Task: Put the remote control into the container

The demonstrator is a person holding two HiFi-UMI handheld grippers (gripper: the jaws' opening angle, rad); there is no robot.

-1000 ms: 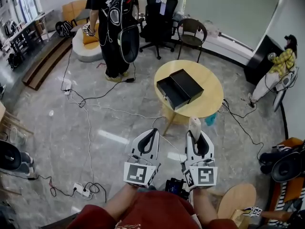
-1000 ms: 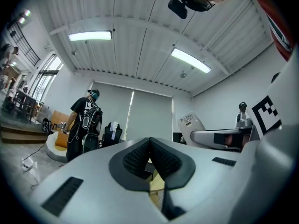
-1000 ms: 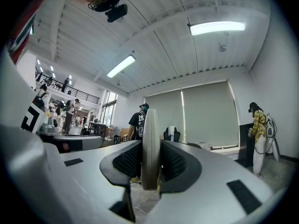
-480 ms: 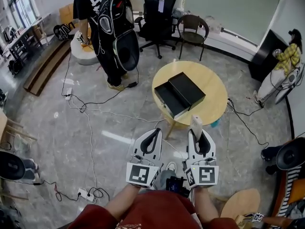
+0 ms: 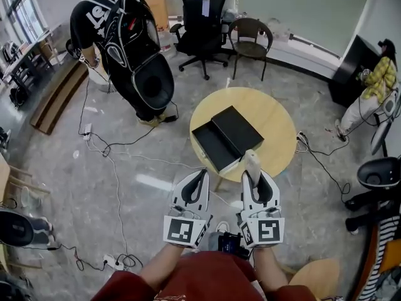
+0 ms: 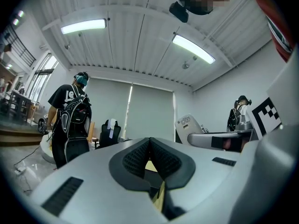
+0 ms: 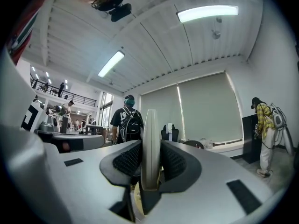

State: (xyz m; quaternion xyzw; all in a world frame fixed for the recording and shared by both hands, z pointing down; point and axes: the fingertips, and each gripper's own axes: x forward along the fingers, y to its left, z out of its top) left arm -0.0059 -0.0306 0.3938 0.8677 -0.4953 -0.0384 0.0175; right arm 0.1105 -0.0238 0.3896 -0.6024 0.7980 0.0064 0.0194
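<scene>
A white remote control (image 5: 252, 163) sticks out forward from my right gripper (image 5: 254, 175), whose jaws are shut on it. In the right gripper view the remote (image 7: 150, 139) stands edge-on between the black pads of the right gripper (image 7: 150, 147). My left gripper (image 5: 199, 174) is held beside it, shut and empty; its pads meet at the tip in the left gripper view (image 6: 149, 143). The container, an open black box (image 5: 227, 137), lies on a round wooden table (image 5: 269, 115) just ahead of both grippers.
A person with a black backpack (image 5: 125, 42) stands to the far left of the table. Behind the table are a black office chair (image 5: 203, 17) and a brown chair (image 5: 250, 39). Cables (image 5: 113, 155) run over the floor on the left. Another person in yellow (image 5: 373, 80) stands at the right wall.
The table and black box have come nearer to the grippers and shifted a little left in view. The person with the backpack has moved left. Both grippers hold as before.
</scene>
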